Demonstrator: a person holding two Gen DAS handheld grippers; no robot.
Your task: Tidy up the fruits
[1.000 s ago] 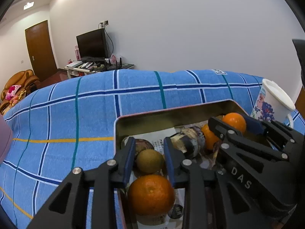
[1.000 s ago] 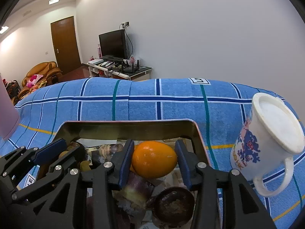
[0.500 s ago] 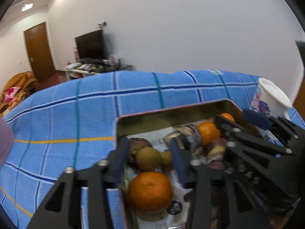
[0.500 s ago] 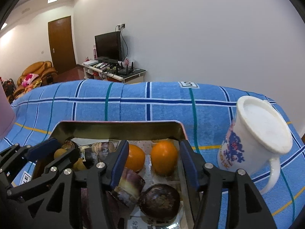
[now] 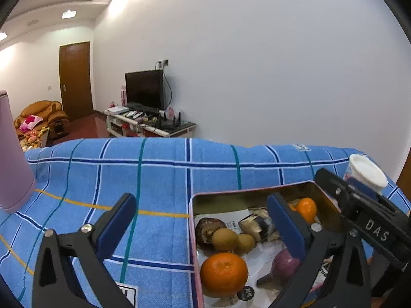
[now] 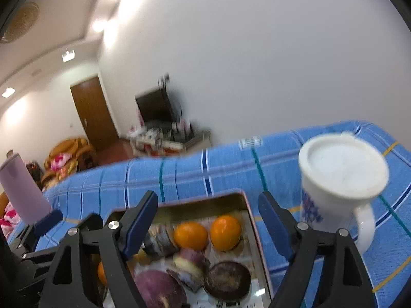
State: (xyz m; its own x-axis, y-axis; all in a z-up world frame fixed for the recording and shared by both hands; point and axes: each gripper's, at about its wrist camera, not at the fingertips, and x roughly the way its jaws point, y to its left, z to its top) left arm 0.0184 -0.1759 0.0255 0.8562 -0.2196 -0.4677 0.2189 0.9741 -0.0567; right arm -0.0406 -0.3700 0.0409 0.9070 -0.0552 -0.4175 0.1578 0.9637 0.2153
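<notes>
Opening wide, the left gripper (image 5: 201, 220) and right gripper (image 6: 208, 220) have both let go (nothing between the jaws). Their fruit, a kiwi (image 5: 224, 239) and an orange (image 6: 225, 232), now lies in the tin (image 5: 246, 198), placement done.

Two close wrist views downward, sharing the fruit tin (image 5: 257, 197).

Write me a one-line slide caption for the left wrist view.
Left gripper opening empty over a metal tin of oranges and kiwis on a blue plaid cloth.
</notes>
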